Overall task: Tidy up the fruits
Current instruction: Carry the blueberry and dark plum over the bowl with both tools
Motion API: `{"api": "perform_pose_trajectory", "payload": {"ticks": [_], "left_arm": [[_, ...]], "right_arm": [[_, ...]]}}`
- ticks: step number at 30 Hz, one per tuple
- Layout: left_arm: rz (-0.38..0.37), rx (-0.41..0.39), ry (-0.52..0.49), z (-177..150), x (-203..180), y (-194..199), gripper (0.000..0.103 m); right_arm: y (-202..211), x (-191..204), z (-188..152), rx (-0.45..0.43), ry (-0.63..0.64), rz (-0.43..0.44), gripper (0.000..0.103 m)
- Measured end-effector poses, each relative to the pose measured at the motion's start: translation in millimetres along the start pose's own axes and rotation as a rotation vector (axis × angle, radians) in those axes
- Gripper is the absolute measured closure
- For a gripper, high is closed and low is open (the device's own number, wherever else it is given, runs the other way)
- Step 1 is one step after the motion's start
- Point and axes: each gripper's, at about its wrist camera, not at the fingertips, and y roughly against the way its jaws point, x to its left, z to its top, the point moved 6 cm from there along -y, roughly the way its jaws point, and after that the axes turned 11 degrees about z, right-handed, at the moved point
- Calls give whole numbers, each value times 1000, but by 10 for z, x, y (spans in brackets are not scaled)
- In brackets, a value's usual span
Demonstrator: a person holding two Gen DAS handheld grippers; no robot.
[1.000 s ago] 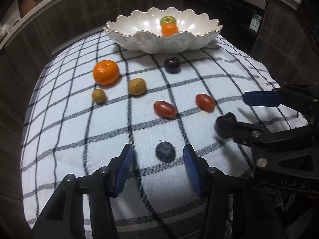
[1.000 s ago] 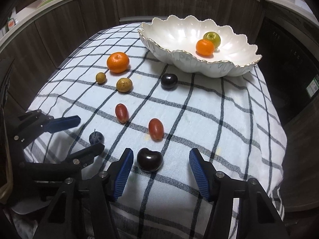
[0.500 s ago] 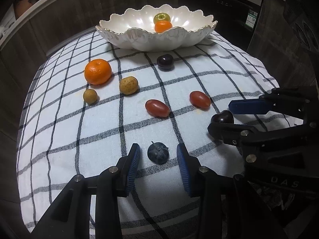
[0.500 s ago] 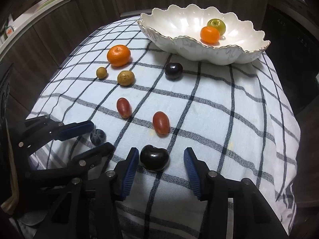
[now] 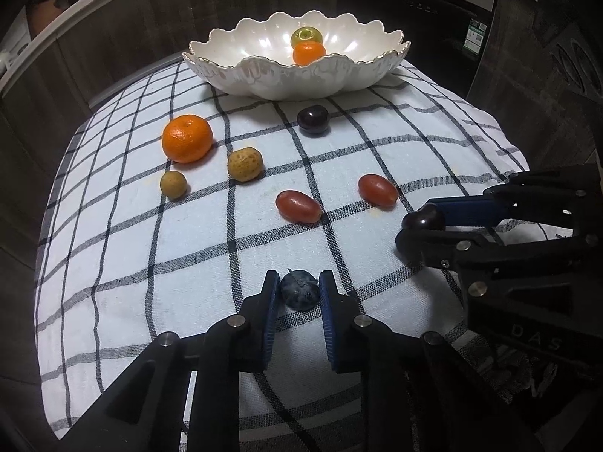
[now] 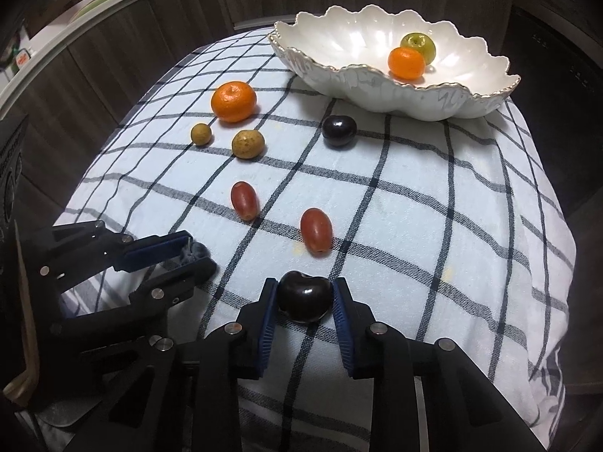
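Observation:
On the checked cloth (image 5: pixel 113 263), my left gripper (image 5: pixel 299 282) is shut on a dusty blueberry (image 5: pixel 299 294), blue pads touching both its sides. The right wrist view shows my right gripper (image 6: pixel 305 287) with its jaws closing, and a dark cherry (image 6: pixel 304 297) sits between them with both pads against it. Each gripper also shows at the edge of the other's view. The white scalloped bowl (image 5: pixel 264 66) at the far end holds a small orange (image 5: pixel 309 52) and a green fruit (image 5: pixel 306 35).
Loose on the cloth between the grippers and the bowl lie a mandarin (image 5: pixel 187 138), two tan fruits (image 5: pixel 245 164) (image 5: pixel 173 184), two red oval fruits (image 5: pixel 297 206) (image 5: pixel 378 190) and another dark cherry (image 5: pixel 312 119). Dark cabinets surround the table.
Both grippers have closed from wide open onto their fruits, the left on the blueberry and the right on the dark cherry. Neither fruit has left the cloth.

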Motion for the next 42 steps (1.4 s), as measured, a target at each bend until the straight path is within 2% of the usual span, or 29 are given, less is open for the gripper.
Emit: {"api": "perform_pose_trajectory", "payload": {"ticks": [17, 25, 42], "left_arm": [[35, -34, 34, 206, 134, 184, 81], [49, -58, 57, 448, 176, 242, 81], [71, -121, 97, 1211, 342, 190, 81]], "right_arm": [[315, -26, 214, -89, 2, -28, 73], [488, -161, 422, -144, -5, -68, 73], [753, -559, 1015, -265, -41, -153, 73]]}}
